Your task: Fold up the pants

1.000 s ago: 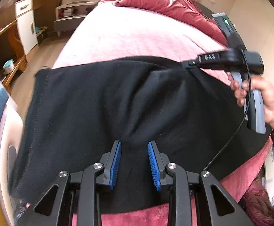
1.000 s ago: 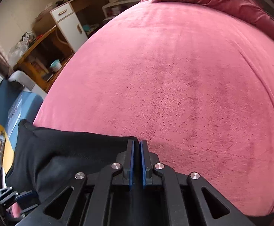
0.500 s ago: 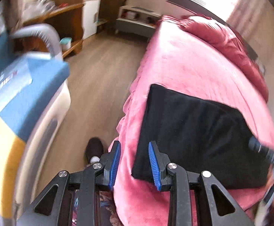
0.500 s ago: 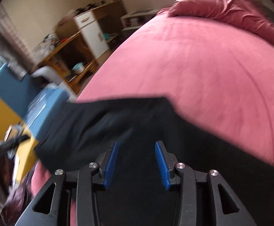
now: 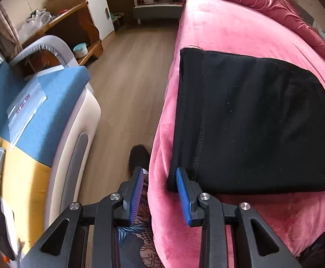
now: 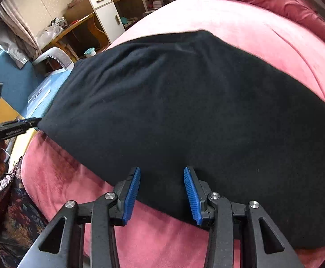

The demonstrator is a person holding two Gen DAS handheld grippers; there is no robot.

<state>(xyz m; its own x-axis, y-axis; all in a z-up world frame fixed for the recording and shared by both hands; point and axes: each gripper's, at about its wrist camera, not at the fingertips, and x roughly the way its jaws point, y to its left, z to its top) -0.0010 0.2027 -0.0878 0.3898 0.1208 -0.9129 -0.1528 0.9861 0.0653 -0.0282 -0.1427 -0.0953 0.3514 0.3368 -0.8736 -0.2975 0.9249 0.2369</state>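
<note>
Black pants (image 5: pixel 251 120) folded flat on the pink bed (image 5: pixel 229 22), near its edge. Left gripper (image 5: pixel 161 192) wide open at the pants' near corner, holding nothing. Right gripper (image 6: pixel 161 192) wide open over the pants' near edge, holding nothing.

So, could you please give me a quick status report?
Left claw open, right claw open. Black pants folded flat on pink bed. Nothing in the way.

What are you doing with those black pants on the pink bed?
A person with a gripper in each hand is folding them. The black pants lie folded in a flat block on the pink bed. The left gripper is open at the pants' near corner, and the right gripper is open at their near edge. Neither holds anything.
</note>
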